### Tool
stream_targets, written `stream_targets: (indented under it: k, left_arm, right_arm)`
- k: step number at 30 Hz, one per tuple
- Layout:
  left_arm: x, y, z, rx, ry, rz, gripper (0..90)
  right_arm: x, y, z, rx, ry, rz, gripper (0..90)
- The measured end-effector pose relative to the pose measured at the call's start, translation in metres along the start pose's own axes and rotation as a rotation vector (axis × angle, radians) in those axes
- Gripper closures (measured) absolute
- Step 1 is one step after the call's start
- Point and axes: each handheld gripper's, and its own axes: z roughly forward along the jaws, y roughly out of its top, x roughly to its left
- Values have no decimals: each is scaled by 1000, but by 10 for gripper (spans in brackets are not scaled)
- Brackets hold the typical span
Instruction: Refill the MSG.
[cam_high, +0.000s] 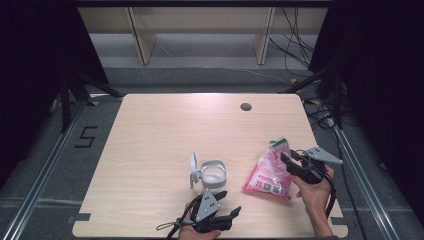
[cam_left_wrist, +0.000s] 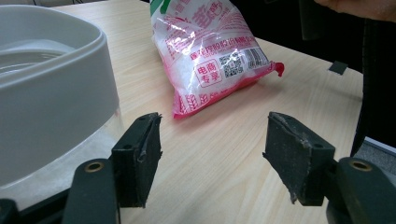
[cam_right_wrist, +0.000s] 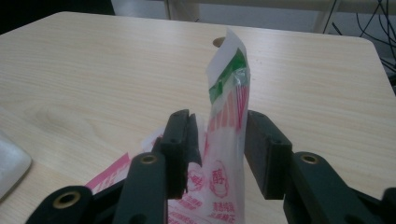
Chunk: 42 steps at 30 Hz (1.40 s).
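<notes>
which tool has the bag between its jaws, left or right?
The right tool: the pink bag stands up between its jaws, which straddle the bag's upper part. The left tool is open on bare table, beside the white container.

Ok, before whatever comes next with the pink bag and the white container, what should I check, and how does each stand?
1. Container lid open: ok, the lid stands up at its left side.
2. Bag top between the right claw jaws: ok.
3. Right claw pressing on the bag: not ok, there are gaps on both sides.
4. Left claw free: ok, open with nothing between its jaws, beside the container.
5. Bag top cut open: cannot tell.
</notes>
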Motion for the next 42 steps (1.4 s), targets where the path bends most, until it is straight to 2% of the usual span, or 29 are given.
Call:
stream_targets:
  k: [2,5,6,7,8,9,10,11,13,15,16,20,21,22,23,24,26,27,28,30,31,32,34,35,38,39,40,41,42]
  left_arm:
    - [0,1,-2,7,9,4,353]
    - [1,0,-2,-4,8,-4,352]
    - [0,0,-3,-4,12,-4,352]
    - [1,1,-5,2,11,4,352]
    - [1,1,-4,-11,10,-3,353]
    - [2,1,-5,-1,14,2,352]
    - [2,1,-6,-2,9,-2,353]
    - [2,0,-6,-2,12,-1,352]
    - [3,1,-7,2,18,6,353]
    - [5,1,-8,-1,12,31,353]
    - [3,0,-7,-14,14,-7,353]
    - [4,1,-10,-6,24,-2,356]
    - [7,1,-11,7,30,26,357]
    - [4,1,-12,-3,27,1,358]
    - [5,1,-13,-15,20,-6,360]
    - [5,1,-14,-11,20,-1,360]
    - [7,1,-15,-5,31,0,360]
    - [7,1,-16,-6,33,0,360]
    - [6,1,-15,-25,26,-10,361]
    - [9,2,-19,-2,25,32,362]
    - [8,1,-20,-9,30,1,363]
    - [8,1,-21,-7,34,-1,362]
    - [10,2,-26,2,36,19,365]
    - [9,2,-26,-26,32,-3,365]
    - [12,3,-32,-19,36,11,369]
    - [13,3,-34,-24,38,12,373]
    - [14,4,-36,-25,46,7,377]
    - [15,4,-39,-20,51,14,380]
    - [15,5,-40,-32,49,6,384]
  right_arm:
    - [1,0,-1,-7,2,41,571]
    - [-2,-1,-3,-17,-14,14,525]
    - [-1,-1,-5,-18,-29,24,525]
    - [1,-2,-8,-18,-14,68,520]
    - [-1,-2,-9,-27,-28,29,510]
    - [3,-2,-12,-27,-12,80,507]
    - [-1,-2,-11,-32,-27,27,501]
    - [3,-2,-12,-44,-24,79,495]
    - [-2,-3,-13,-43,-15,22,495]
    - [0,-2,-14,-45,6,47,495]
    - [3,-2,-15,-44,-2,71,496]
    - [4,-3,-17,-49,-2,38,495]
    - [7,-2,-18,-42,5,75,495]
    - [6,-2,-18,-54,9,49,495]
    - [9,-3,-20,-42,18,68,494]
    - [12,-3,-18,-64,25,68,493]
    - [14,-3,-20,-47,35,58,490]
    - [14,-3,-20,-45,45,15,485]
    - [17,-3,-19,-50,48,35,481]
    - [19,-4,-18,-61,78,23,475]
    - [22,-5,-18,-49,80,12,469]
    - [24,-5,-18,-45,93,17,465]
    - [30,-6,-19,-32,103,46,459]
    - [29,-6,-18,-28,105,2,457]
    - [37,-8,-19,-13,118,41,450]
    - [38,-9,-17,-29,113,23,448]
    - [41,-10,-18,-15,135,42,445]
    - [39,-11,-16,-26,128,-4,443]
    - [43,-12,-18,-13,137,12,440]
